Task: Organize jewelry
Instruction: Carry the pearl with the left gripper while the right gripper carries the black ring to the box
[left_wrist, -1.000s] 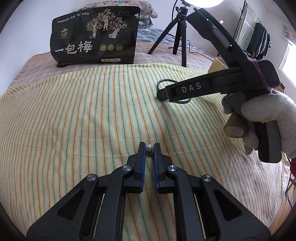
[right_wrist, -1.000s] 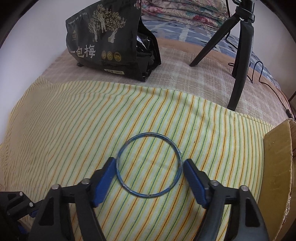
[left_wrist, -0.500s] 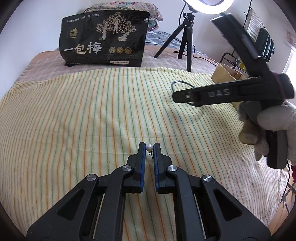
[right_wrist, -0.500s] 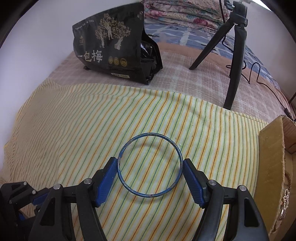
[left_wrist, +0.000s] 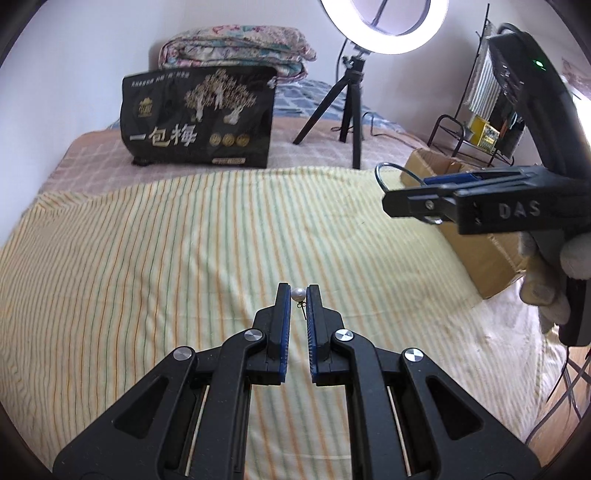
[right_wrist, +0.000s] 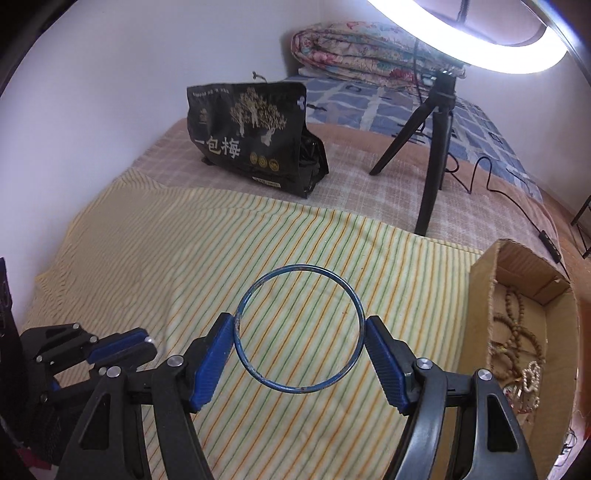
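Note:
My left gripper (left_wrist: 297, 293) is shut on a small pearl earring (left_wrist: 297, 294), whose thin post hangs between the blue pads, above the striped cloth (left_wrist: 184, 240). My right gripper (right_wrist: 300, 332) is shut on a thin blue bangle (right_wrist: 347, 367), pinched across its width and held level over the cloth. From the left wrist view the right gripper (left_wrist: 406, 192) and the bangle (left_wrist: 380, 173) sit at the right, held by a gloved hand (left_wrist: 576, 254), next to an open cardboard box (left_wrist: 476, 247). The box (right_wrist: 480, 295) holds bead strings (right_wrist: 517, 332).
A black printed pouch (left_wrist: 199, 118) stands at the back of the bed. A tripod (left_wrist: 351, 103) with a ring light (left_wrist: 384, 18) stands behind the cloth, its cable (right_wrist: 491, 184) trailing right. Folded quilts (left_wrist: 236, 48) lie against the wall; a metal rack (left_wrist: 476, 125) is at far right.
Both grippers have risen off the cloth. The right gripper has carried the bangle to the right, and the cardboard box with beads has come into view beside it. The pearl stays pinched.

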